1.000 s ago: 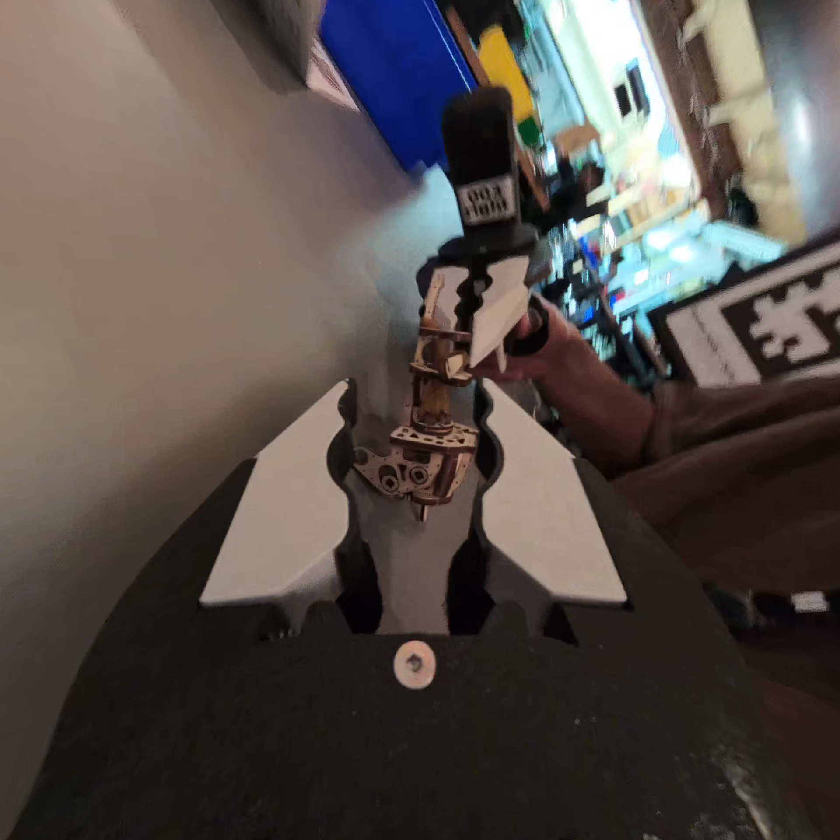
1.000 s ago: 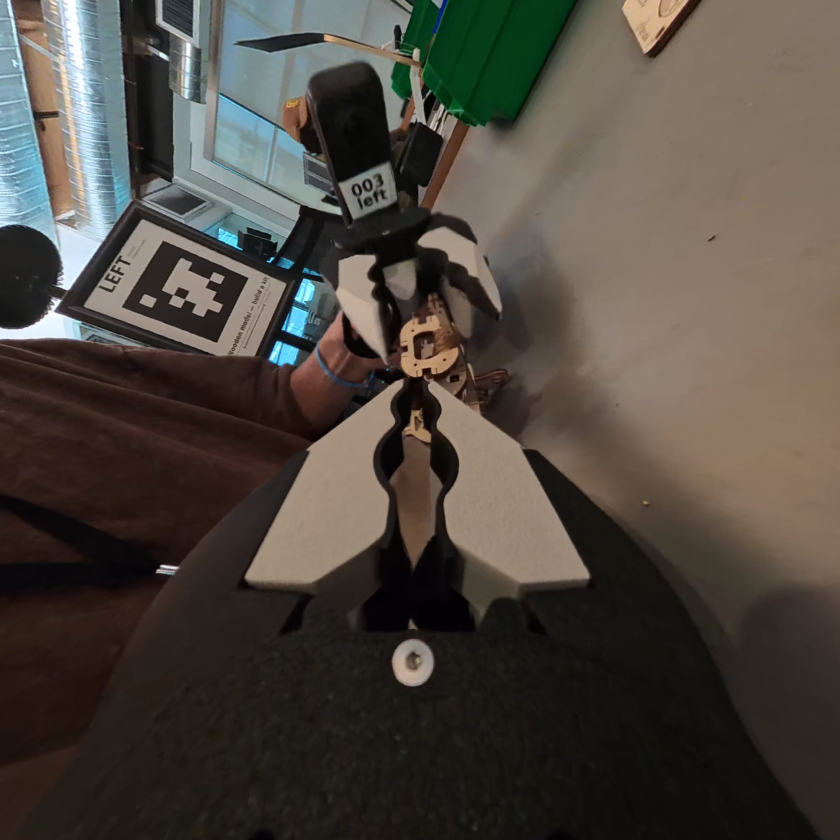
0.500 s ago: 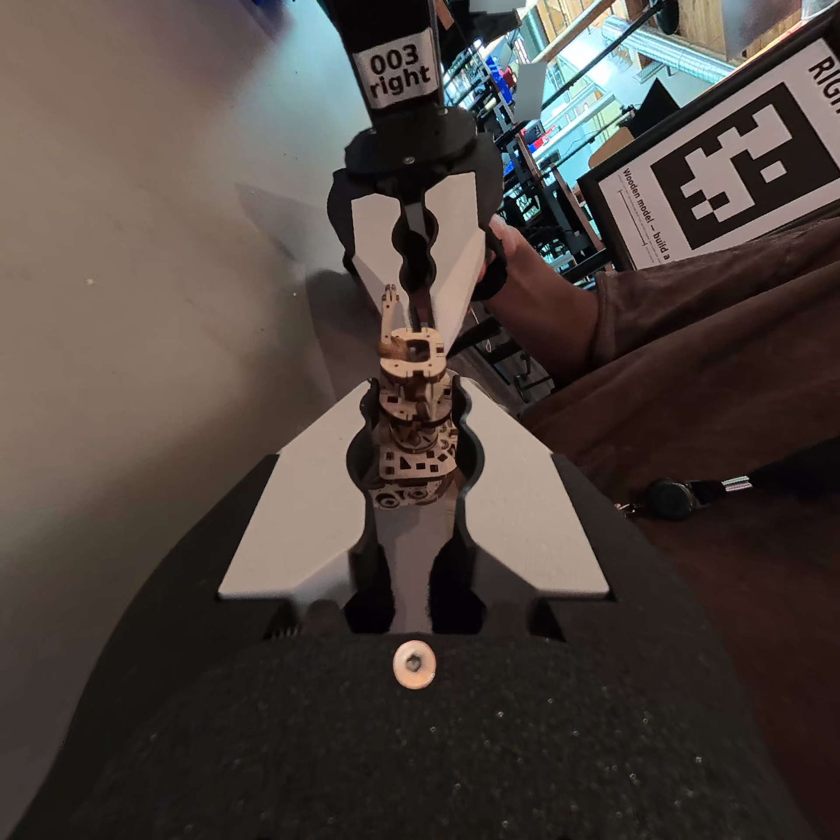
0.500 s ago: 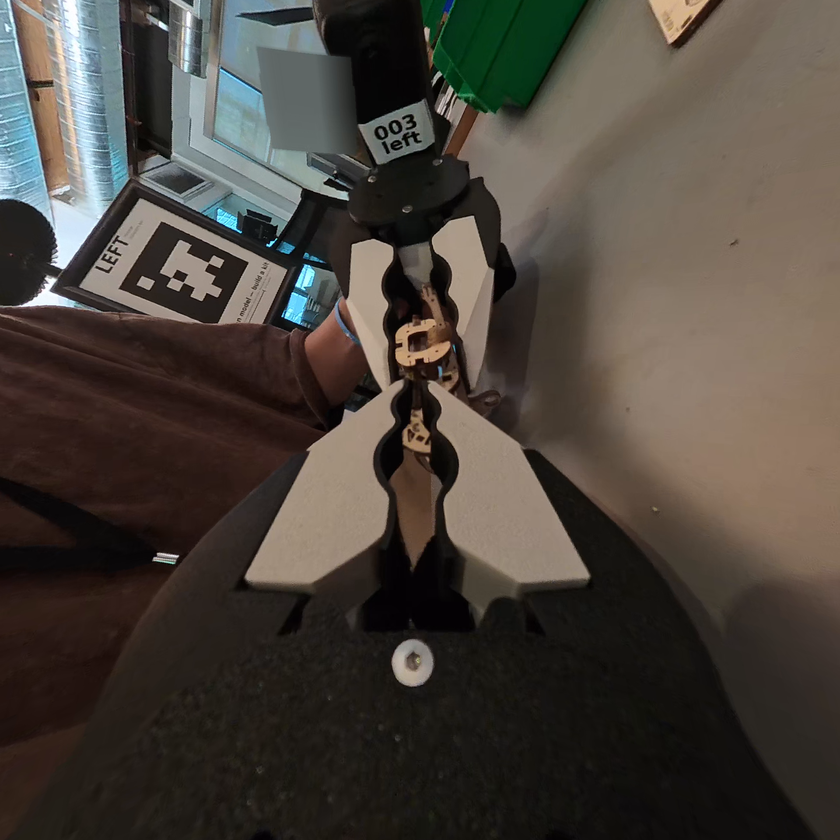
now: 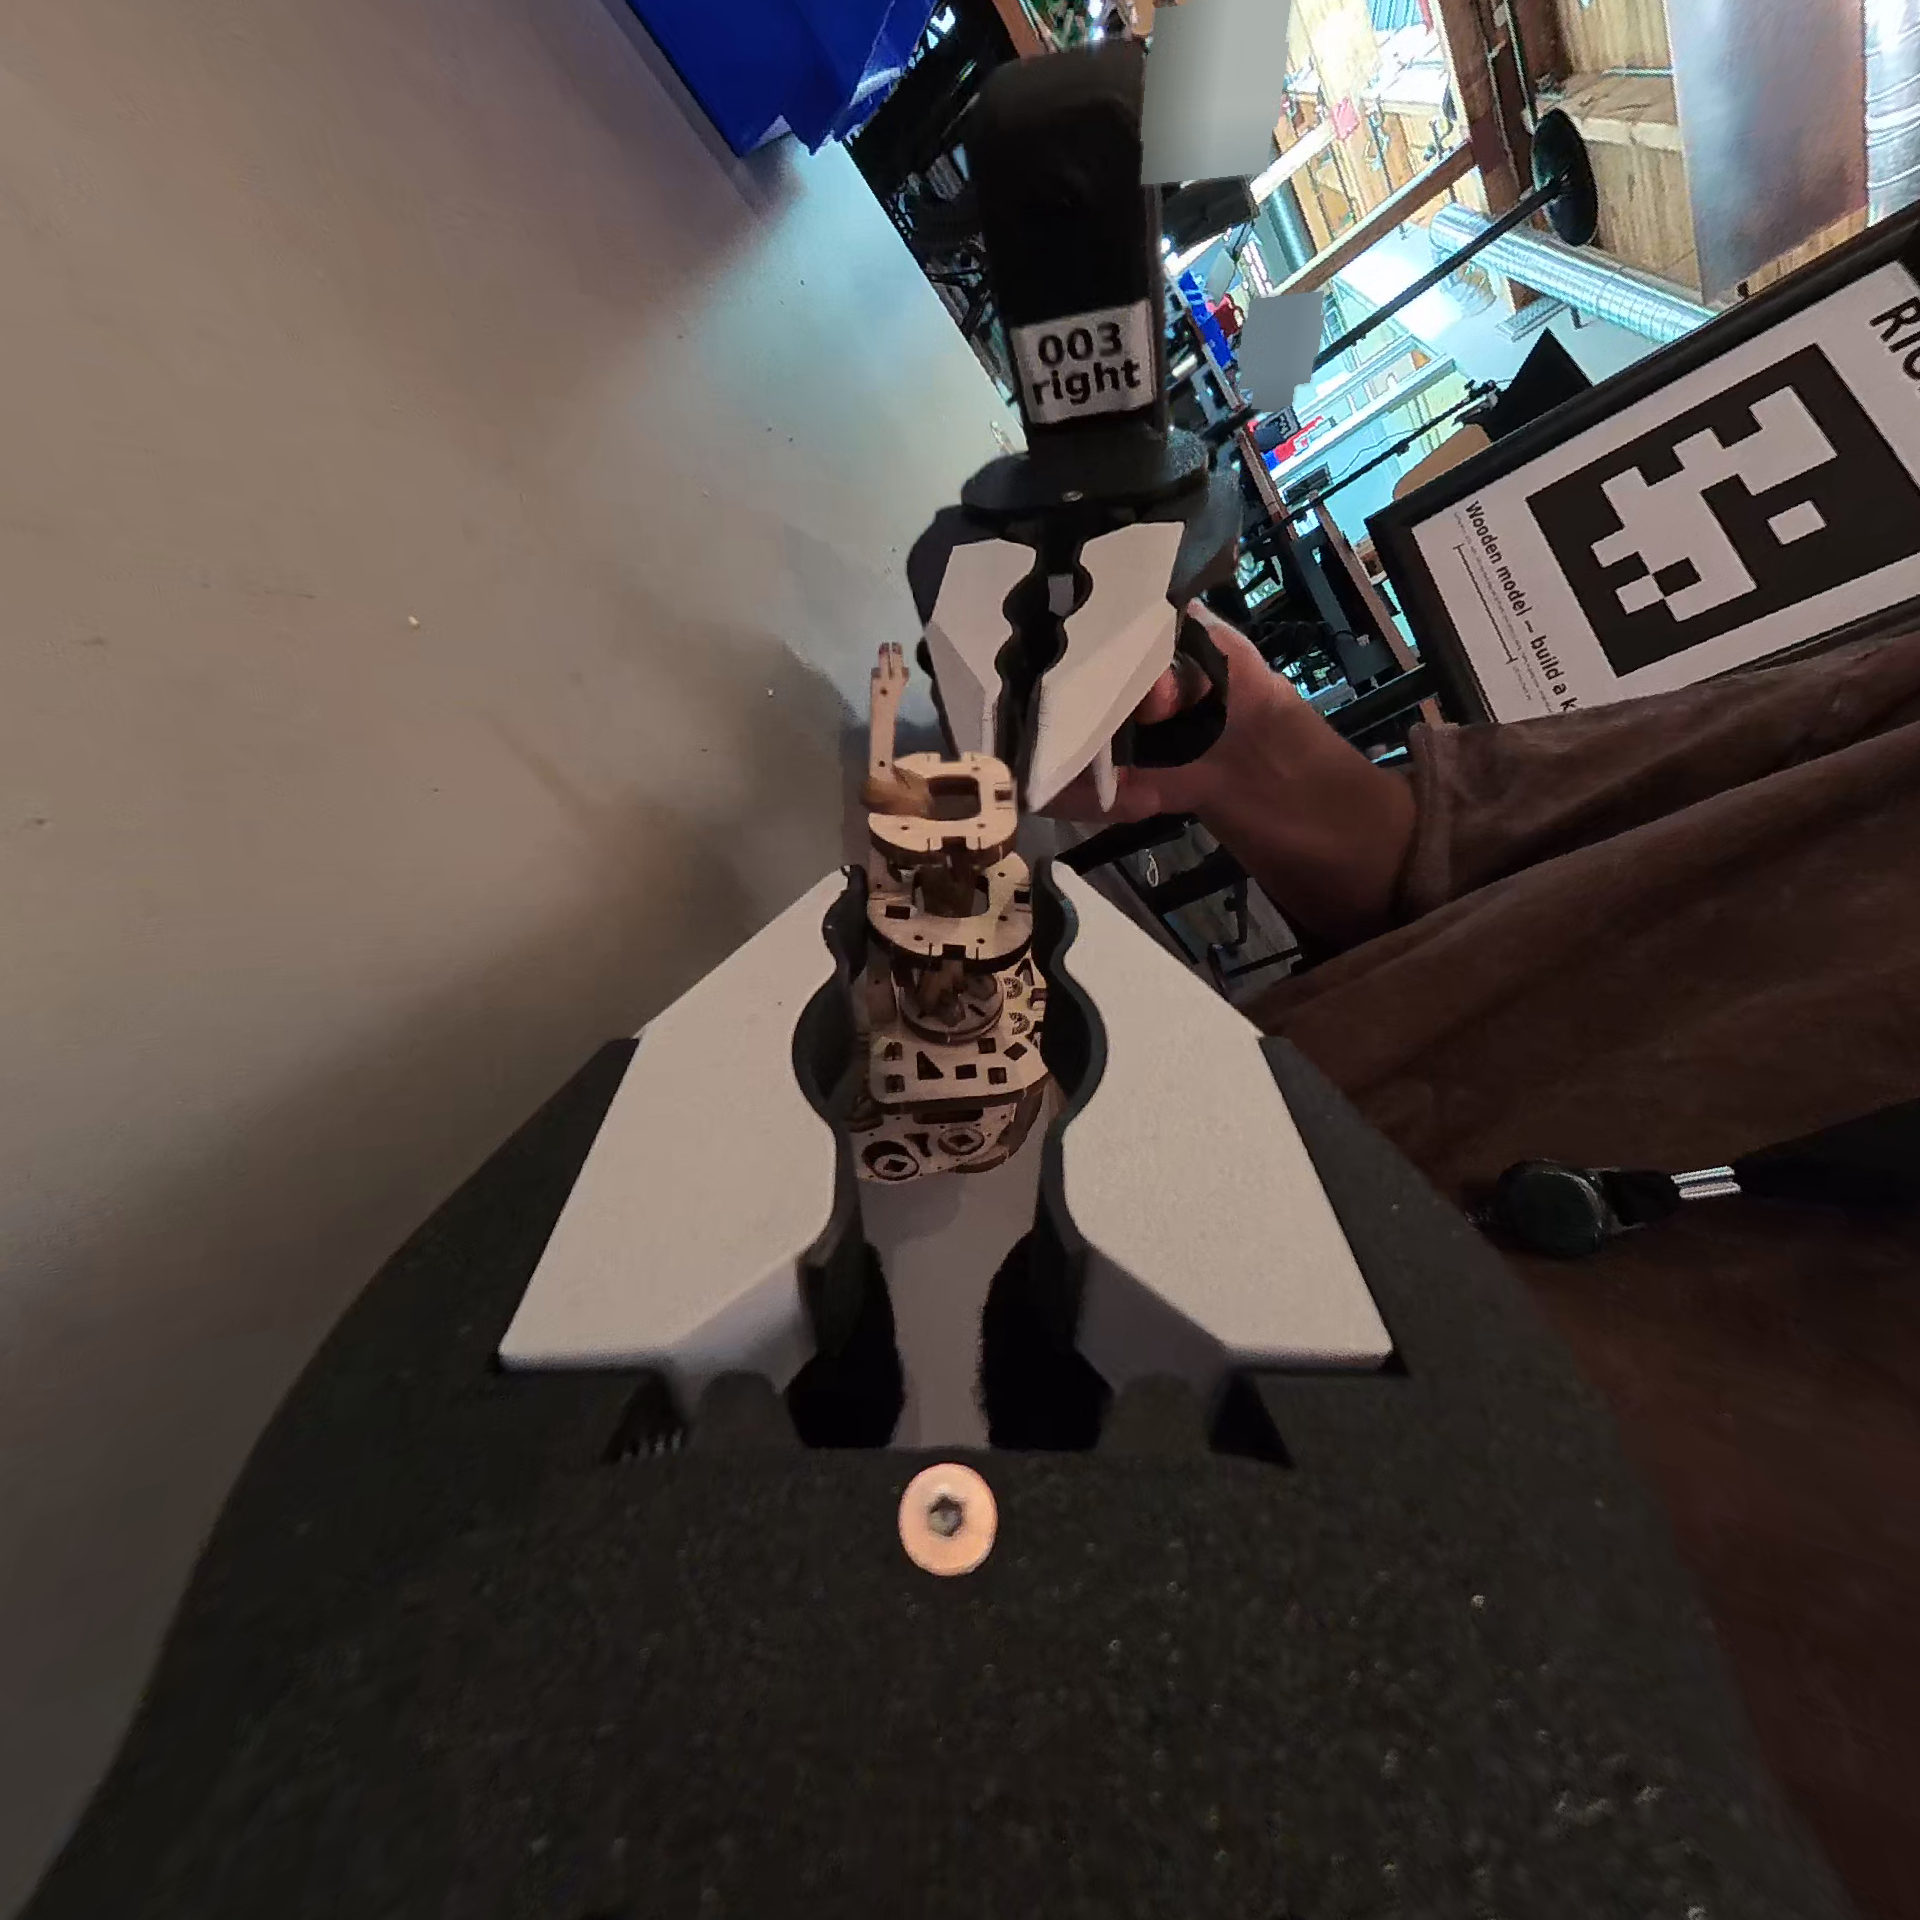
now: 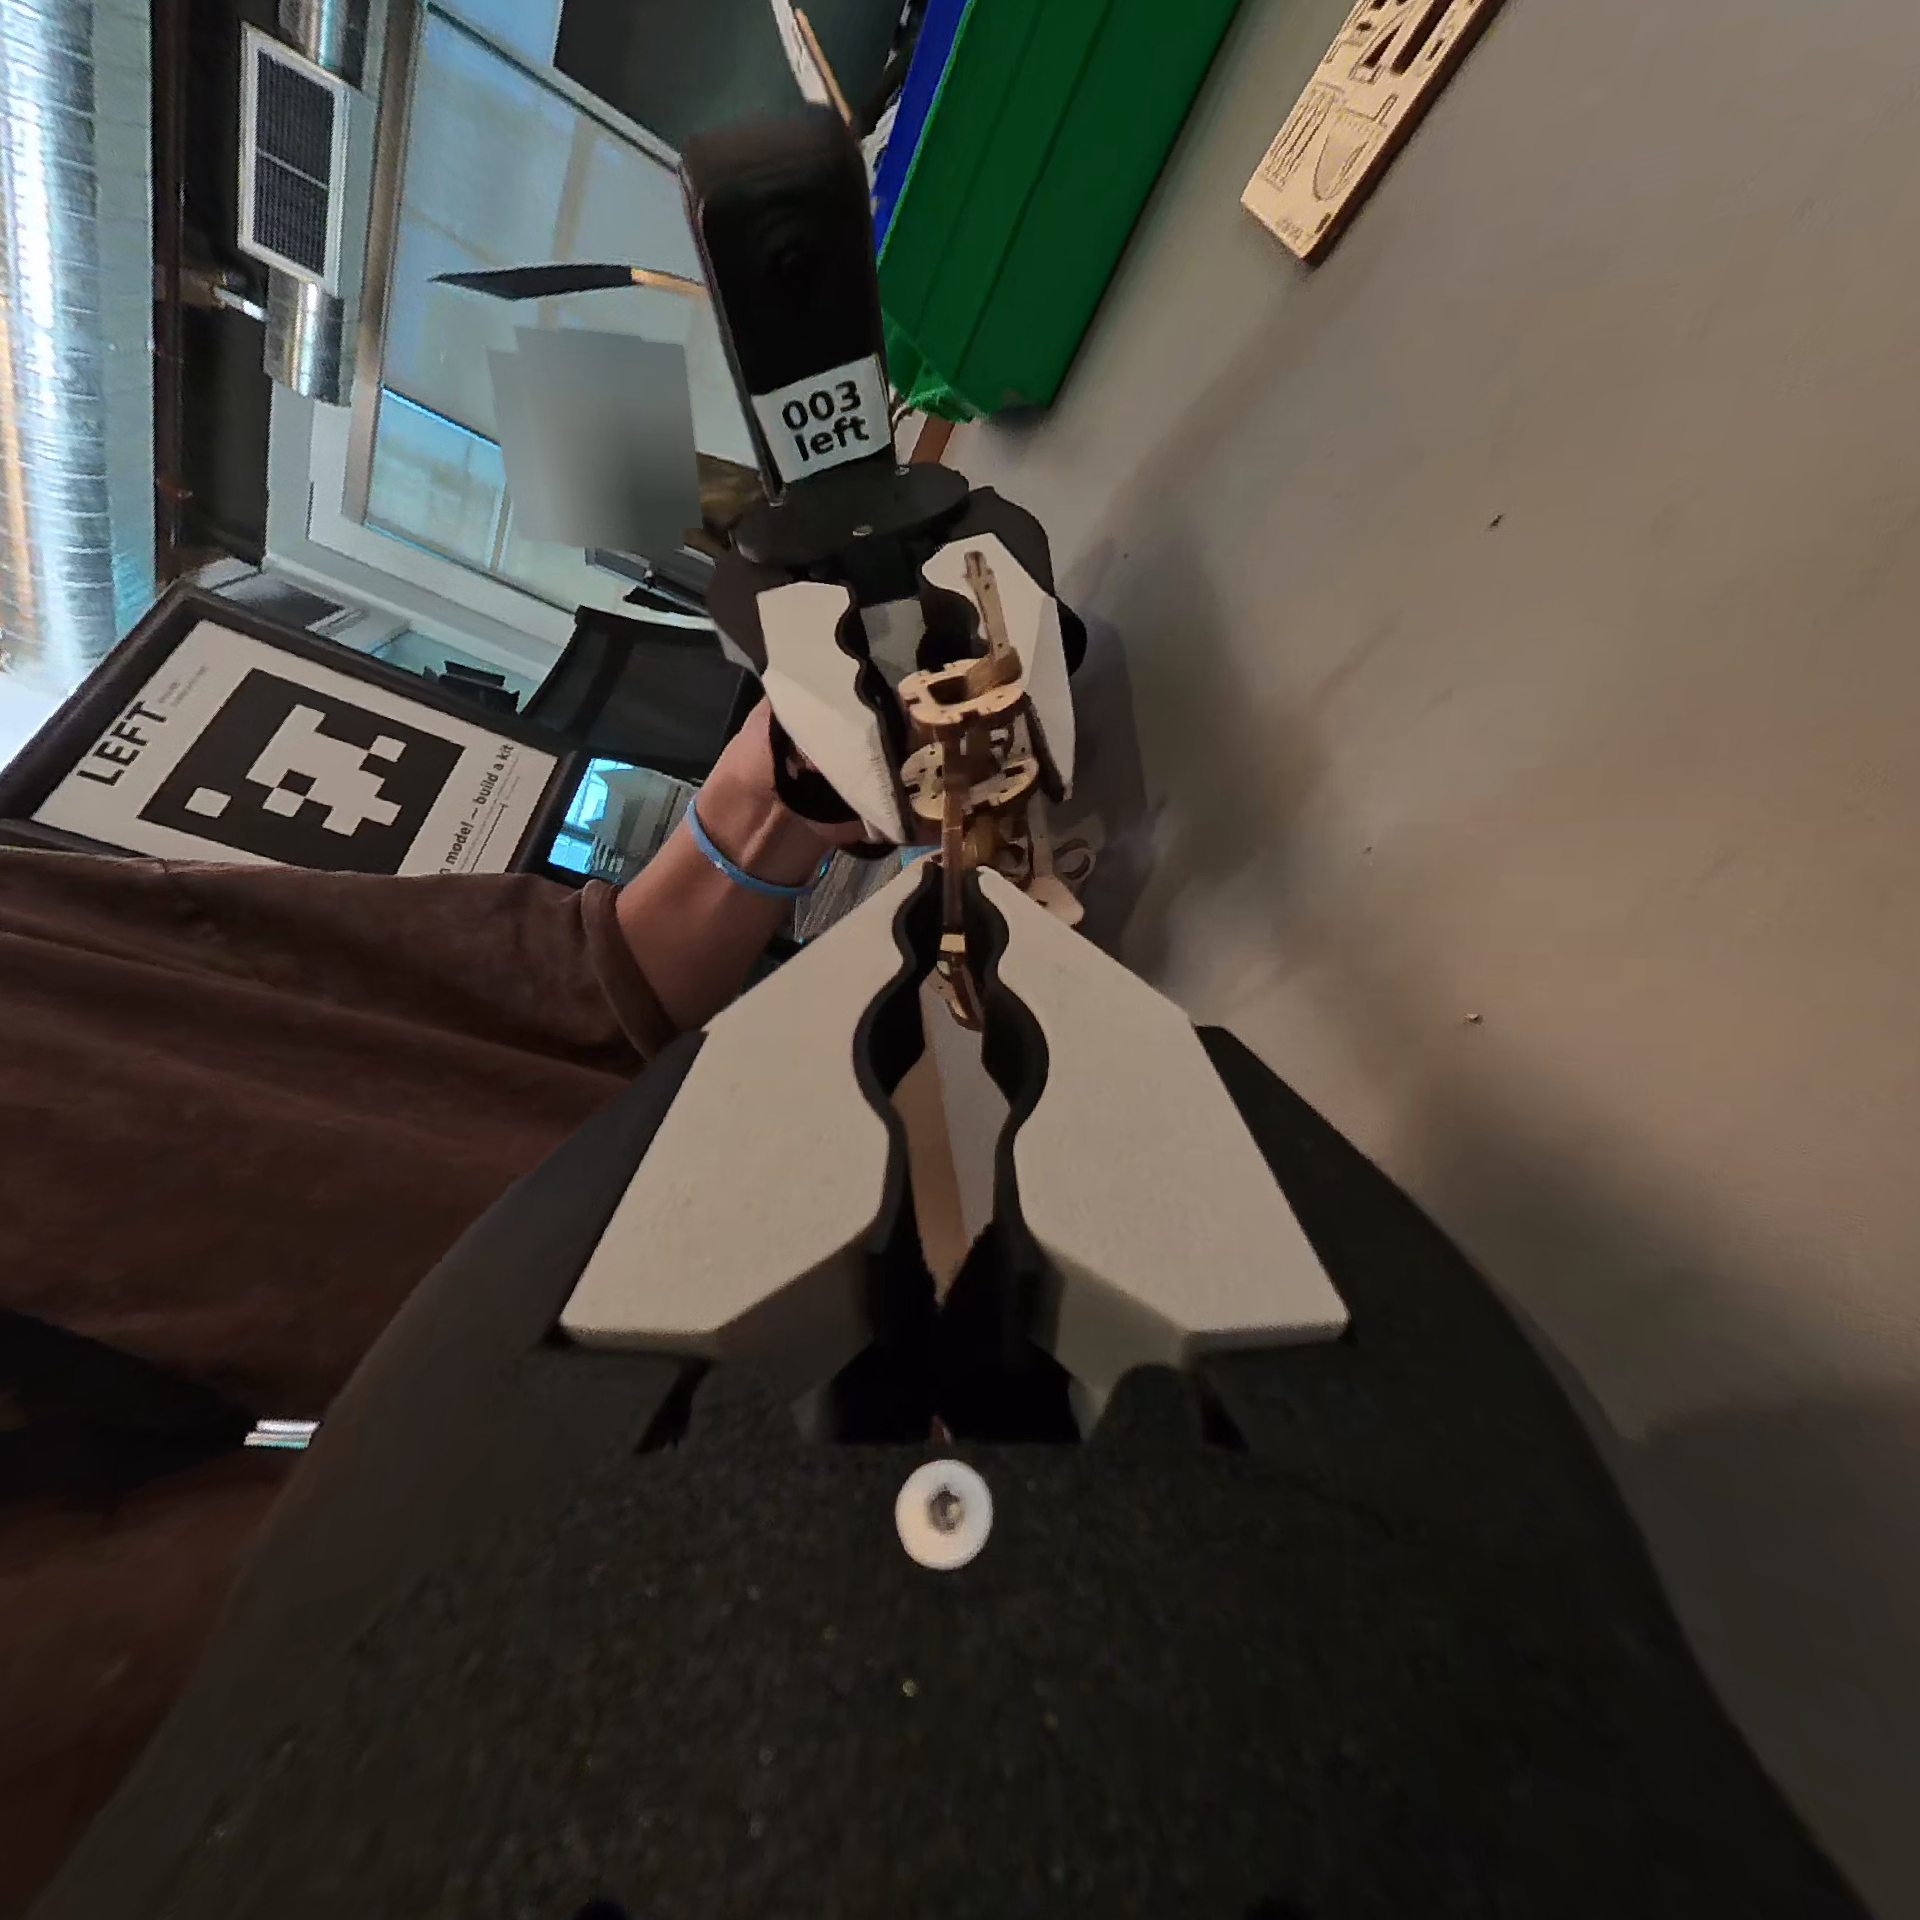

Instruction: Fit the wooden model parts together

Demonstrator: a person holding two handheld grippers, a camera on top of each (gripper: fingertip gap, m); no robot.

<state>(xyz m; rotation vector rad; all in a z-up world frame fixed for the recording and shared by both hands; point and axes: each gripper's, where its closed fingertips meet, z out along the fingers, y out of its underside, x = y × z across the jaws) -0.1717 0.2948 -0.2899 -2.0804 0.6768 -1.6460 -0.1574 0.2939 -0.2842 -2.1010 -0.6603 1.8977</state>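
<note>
A white printed label [image 5: 1084, 366] on each black handle [image 5: 1060, 208]; framed lettered signs [image 5: 1704, 540] (with square markers) behind.

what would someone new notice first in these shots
First, the stacked wooden model in the centre of the left wrist view, clamped between the left hand-held gripper's white fingers. Just above it, the right hand-held gripper points down with its fingers nearly together; the right wrist view shows them pinching a thin wooden piece. Behind stand a black-and-white marker sign and green bins.

Pale laser-cut wooden model [image 5: 951, 977], stacked perforated plates on posts, held clear of the desk, thin slat projecting
</note>
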